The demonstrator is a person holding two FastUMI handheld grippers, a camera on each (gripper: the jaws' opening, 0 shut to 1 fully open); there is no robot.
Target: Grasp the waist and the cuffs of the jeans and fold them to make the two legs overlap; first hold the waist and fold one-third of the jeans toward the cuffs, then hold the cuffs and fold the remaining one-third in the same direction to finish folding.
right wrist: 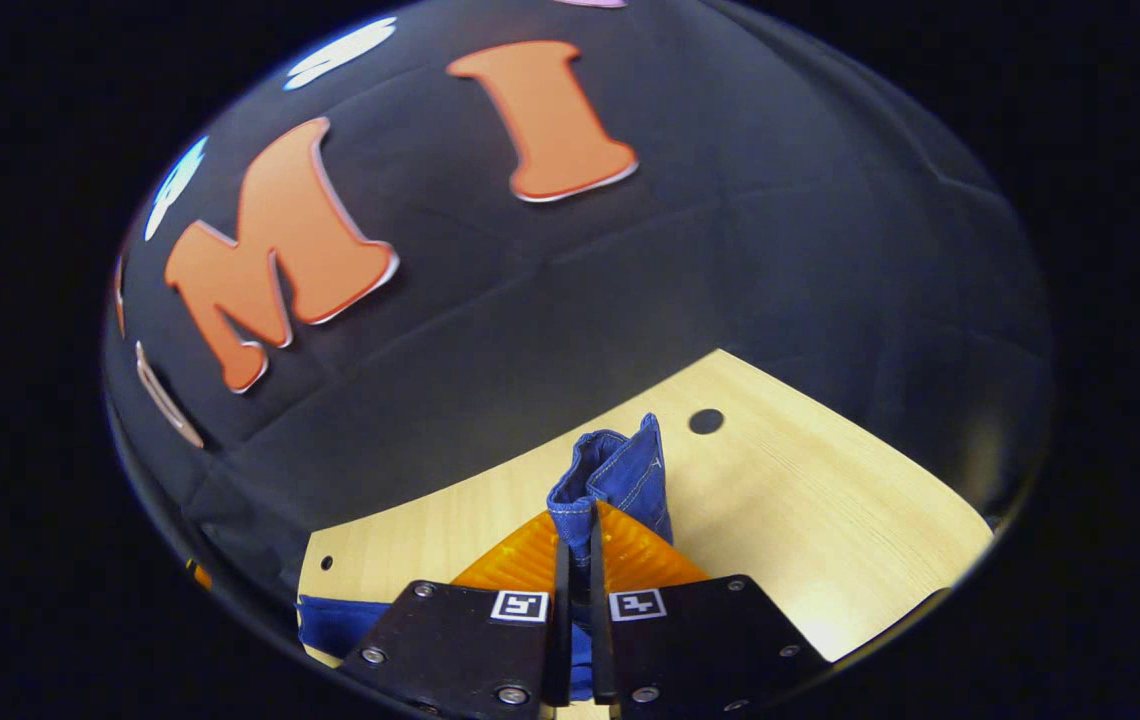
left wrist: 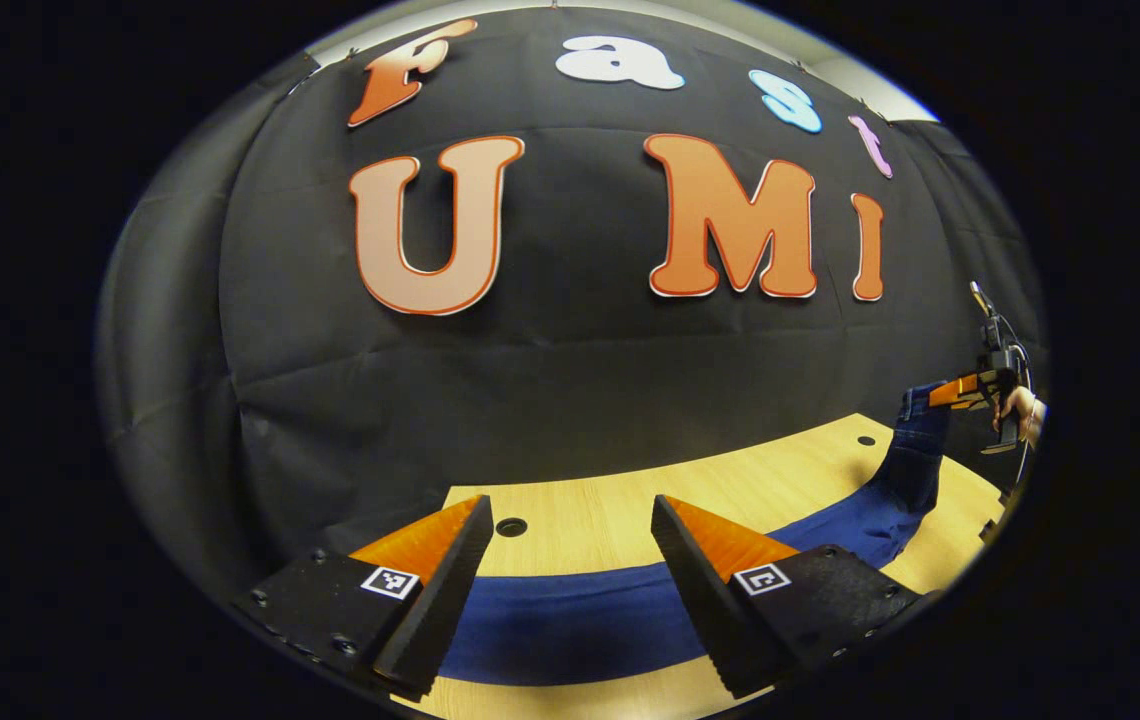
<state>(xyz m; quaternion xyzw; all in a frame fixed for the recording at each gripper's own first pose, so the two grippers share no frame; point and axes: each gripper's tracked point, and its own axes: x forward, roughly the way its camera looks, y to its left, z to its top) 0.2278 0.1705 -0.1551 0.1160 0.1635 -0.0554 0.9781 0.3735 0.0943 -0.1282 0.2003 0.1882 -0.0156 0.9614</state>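
Note:
Blue jeans (left wrist: 570, 620) lie in a long band across the light wooden table (left wrist: 730, 480). In the left gripper view my left gripper (left wrist: 570, 505) is open just above that band, with cloth showing between and beneath its fingers but not pinched. Far to the right, the right gripper (left wrist: 970, 388), held by a hand, lifts one end of the jeans off the table. In the right gripper view my right gripper (right wrist: 578, 512) is shut on a bunched, stitched edge of the jeans (right wrist: 615, 470), which sticks up past the fingertips. I cannot tell whether that edge is waist or cuff.
The black cloth wall stands close behind the table. The tabletop has small round holes (left wrist: 511, 526) (right wrist: 706, 421). Bare wood (right wrist: 810, 500) spreads to the right of the raised denim, and more jeans (right wrist: 330, 620) lie low at the left.

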